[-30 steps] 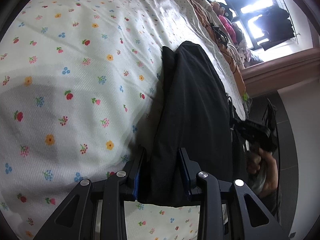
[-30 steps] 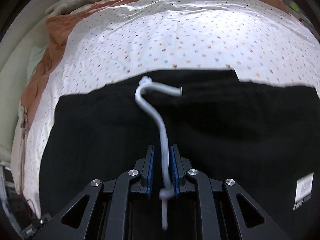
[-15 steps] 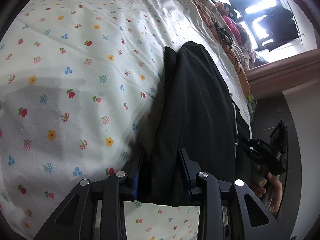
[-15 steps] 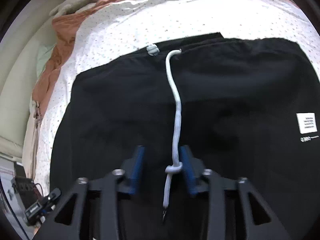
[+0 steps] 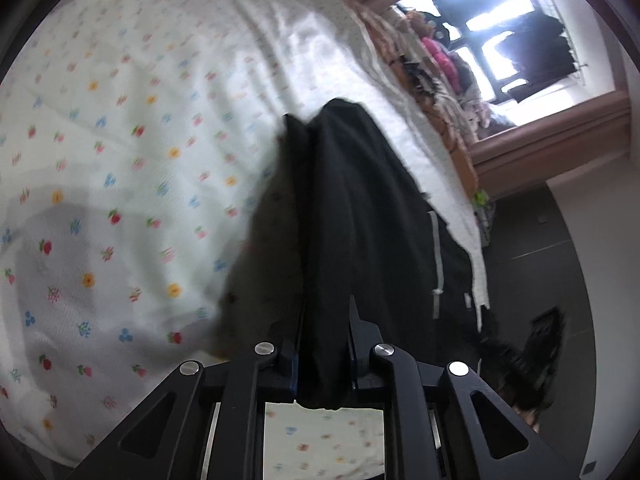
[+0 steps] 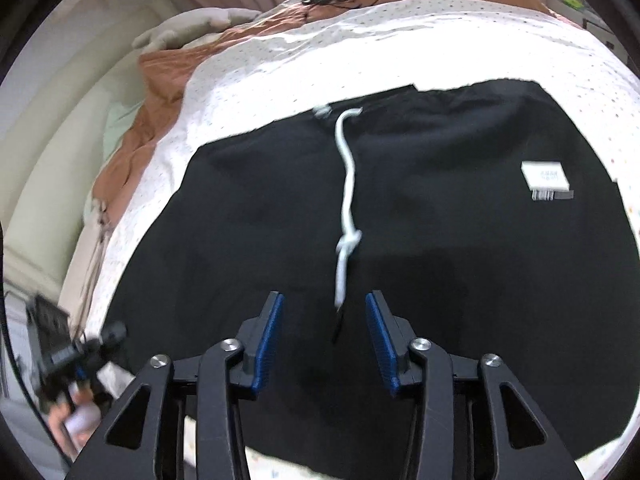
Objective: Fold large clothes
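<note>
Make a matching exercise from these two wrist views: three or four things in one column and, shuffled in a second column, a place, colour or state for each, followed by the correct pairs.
Things
1. left gripper
2. right gripper
3. white drawstring
4. white label

Descriptions
A. knotted partway along, lying on top of the black fabric
B. jaws apart and closing, nothing between them
C. squeezing a bunched fold of the black garment
D. flat rectangle on the garment, towards the right in the right wrist view

Pairs: 1-C, 2-B, 3-A, 4-D
</note>
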`<state>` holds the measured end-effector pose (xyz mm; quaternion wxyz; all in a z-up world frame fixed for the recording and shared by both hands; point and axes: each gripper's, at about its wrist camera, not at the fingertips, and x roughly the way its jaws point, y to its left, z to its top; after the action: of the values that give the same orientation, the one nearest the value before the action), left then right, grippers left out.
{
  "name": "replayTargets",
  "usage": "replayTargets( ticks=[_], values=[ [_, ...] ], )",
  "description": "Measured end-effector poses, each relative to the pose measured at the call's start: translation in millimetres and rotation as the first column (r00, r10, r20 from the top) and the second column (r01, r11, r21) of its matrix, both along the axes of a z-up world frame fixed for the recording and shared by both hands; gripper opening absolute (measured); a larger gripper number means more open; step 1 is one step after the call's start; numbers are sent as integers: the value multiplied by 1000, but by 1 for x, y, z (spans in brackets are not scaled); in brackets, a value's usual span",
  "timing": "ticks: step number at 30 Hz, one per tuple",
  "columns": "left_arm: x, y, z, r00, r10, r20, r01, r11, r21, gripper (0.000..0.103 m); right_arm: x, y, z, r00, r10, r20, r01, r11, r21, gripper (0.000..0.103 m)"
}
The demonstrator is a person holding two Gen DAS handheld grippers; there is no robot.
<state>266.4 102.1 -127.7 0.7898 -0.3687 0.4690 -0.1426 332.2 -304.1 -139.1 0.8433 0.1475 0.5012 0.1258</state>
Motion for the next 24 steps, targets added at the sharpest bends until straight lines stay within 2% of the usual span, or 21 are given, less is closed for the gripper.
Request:
replayTargets(
  ticks=[2, 5, 8, 15, 18, 24],
  values=[
    [-2, -5, 15, 1000, -9, 29, 9, 1000, 2, 15, -10, 3, -6, 1000, 4, -5, -4, 1000, 22, 22],
    [-2, -11, 31, 998, -22, 58, 23, 1000, -14, 14, -26, 5, -15, 1000, -4, -1, 4, 999, 44, 16],
    [-4, -23, 54, 994, -45, 97, 46, 999, -7, 14, -41, 7, -28, 1000, 2, -14, -1, 997, 73, 15],
    [-4, -65, 99, 977, -124, 171, 124, 992, 12, 13, -67, 24, -51, 1000, 21, -16, -21, 999, 36, 12],
    [-3, -90, 117, 965, -166, 201, 160, 986, 44, 13, -71, 19, -57, 1000, -10, -17, 11, 996, 88, 11],
    [0, -132, 148, 939, -239, 246, 223, 971, 91, 13, -81, -1, -56, 999, -9, -34, 15, 983, 183, 11]
  ],
)
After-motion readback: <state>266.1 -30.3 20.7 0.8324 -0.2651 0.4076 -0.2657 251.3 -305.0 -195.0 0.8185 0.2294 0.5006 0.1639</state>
